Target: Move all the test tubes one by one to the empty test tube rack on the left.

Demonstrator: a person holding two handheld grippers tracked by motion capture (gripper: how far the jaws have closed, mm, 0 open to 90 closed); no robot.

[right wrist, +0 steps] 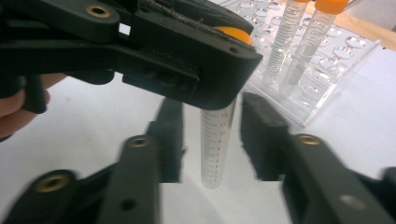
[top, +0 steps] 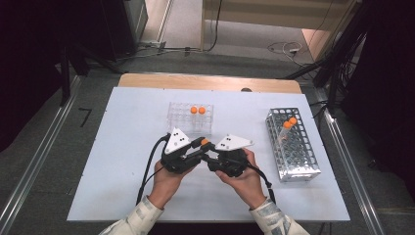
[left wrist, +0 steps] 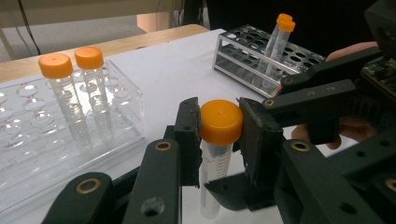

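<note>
A clear tube with an orange cap (top: 204, 142) hangs upright just above the white table, between the two hand-held grippers. My left gripper (top: 198, 145) is shut on the cap; in the left gripper view its jaws (left wrist: 219, 126) press on both sides of the orange cap, and the tube body (left wrist: 214, 172) drops below. My right gripper (top: 209, 153) comes in from the right. In the right gripper view it (right wrist: 215, 140) stands open around the tube's lower body (right wrist: 215, 158), with a gap on each side. The left gripper covers the cap there.
A clear plastic rack (top: 177, 120) behind the grippers holds two orange-capped tubes (top: 197, 110). A metal rack (top: 296, 152) at the right holds two more tubes (top: 289, 122), leaning. The white table top (top: 122, 147) ends near the person's sleeves.
</note>
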